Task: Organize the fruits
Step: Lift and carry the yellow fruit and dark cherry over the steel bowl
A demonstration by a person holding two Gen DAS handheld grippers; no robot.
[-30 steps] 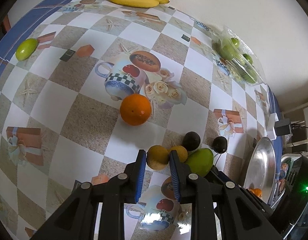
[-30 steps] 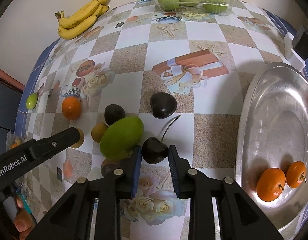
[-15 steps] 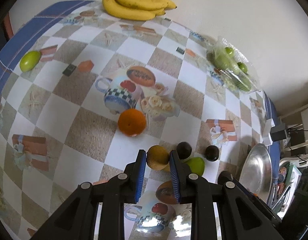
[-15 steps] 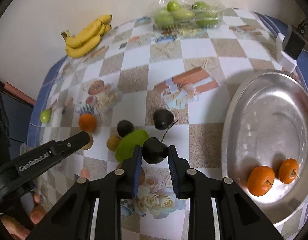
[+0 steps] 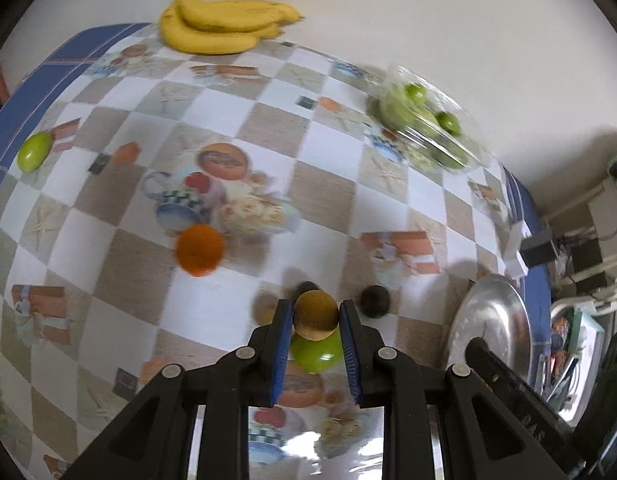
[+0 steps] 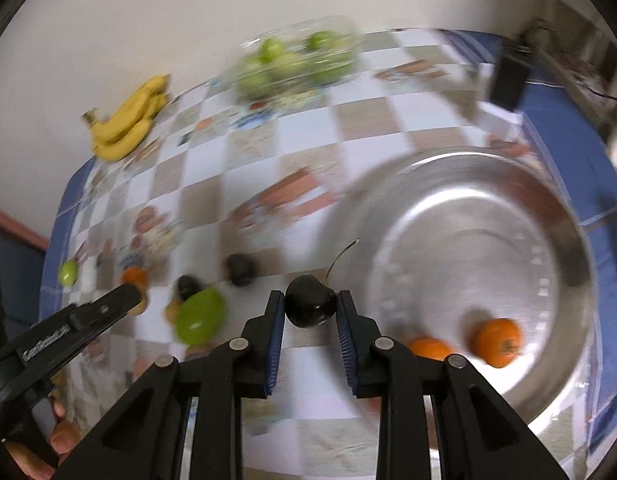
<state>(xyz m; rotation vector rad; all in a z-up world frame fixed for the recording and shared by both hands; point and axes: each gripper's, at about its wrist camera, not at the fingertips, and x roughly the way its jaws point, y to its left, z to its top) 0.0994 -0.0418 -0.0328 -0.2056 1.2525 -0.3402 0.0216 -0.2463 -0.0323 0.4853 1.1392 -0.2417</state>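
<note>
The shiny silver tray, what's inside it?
Two orange fruits lie in the silver tray, near its front rim. One is partly covered by the right gripper. The rest looks bare, though the gripper's arms cover the front edge.

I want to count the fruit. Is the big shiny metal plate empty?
Not empty. The round silver metal plate holds two small orange fruits, lying near its front edge in the right wrist view.

On the counter (image 5: 320,200), bananas (image 5: 224,26) lie at the far edge by the wall, a tub (image 5: 424,128) of fruit to their right. An orange (image 5: 199,249) sits mid-counter. The tray (image 6: 468,280) at the right holds two oranges (image 6: 498,342). A mango (image 6: 199,316) lies left of it.
</note>
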